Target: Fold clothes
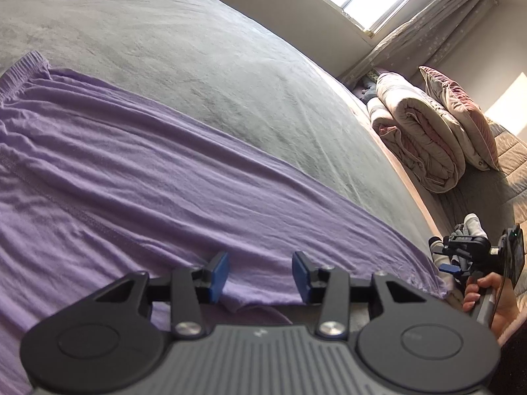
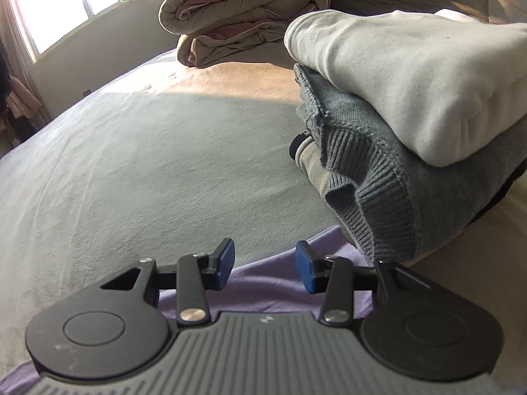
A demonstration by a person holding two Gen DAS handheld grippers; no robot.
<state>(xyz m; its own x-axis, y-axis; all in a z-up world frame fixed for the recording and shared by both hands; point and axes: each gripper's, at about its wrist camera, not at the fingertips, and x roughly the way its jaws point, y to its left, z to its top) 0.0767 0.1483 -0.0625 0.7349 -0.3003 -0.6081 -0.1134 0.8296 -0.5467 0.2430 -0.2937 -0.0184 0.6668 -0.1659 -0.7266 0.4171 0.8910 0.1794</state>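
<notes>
Left gripper (image 1: 260, 275) is right down over the near hem of the purple garment (image 1: 138, 177), jaws standing partly open with a small pucker of the hem lying between the blue pads (image 1: 220, 275); the pads are not pressing on it, so nothing is held. Beyond those jaws the purple cloth spreads flat and wide to the left, out to its gathered elastic waistband (image 1: 23, 69) at the far left.

Over on the other side, right gripper (image 2: 265, 271) is also partly open and empty, a corner of the same purple cloth (image 2: 263, 283) under and just behind its jaws, bare grey bedsheet (image 2: 148, 151) ahead of them.

Here's the danger: just right of those jaws, nearly touching the right finger, hangs the ribbed cuff of a grey knit sweater (image 2: 378, 204) from the folded stack, with a white folded garment (image 2: 411, 82) on top. A close here could snag that cuff along with the purple corner, and lifting would drag the finished stack apart.

On the left, that pinch may take only one layer of hem, and the fold would go up skewed. Uneven lifts between the two hands would wrinkle it.

Farther off, a rolled quilt (image 2: 243, 16) and the window (image 2: 75, 0), well clear.
</notes>
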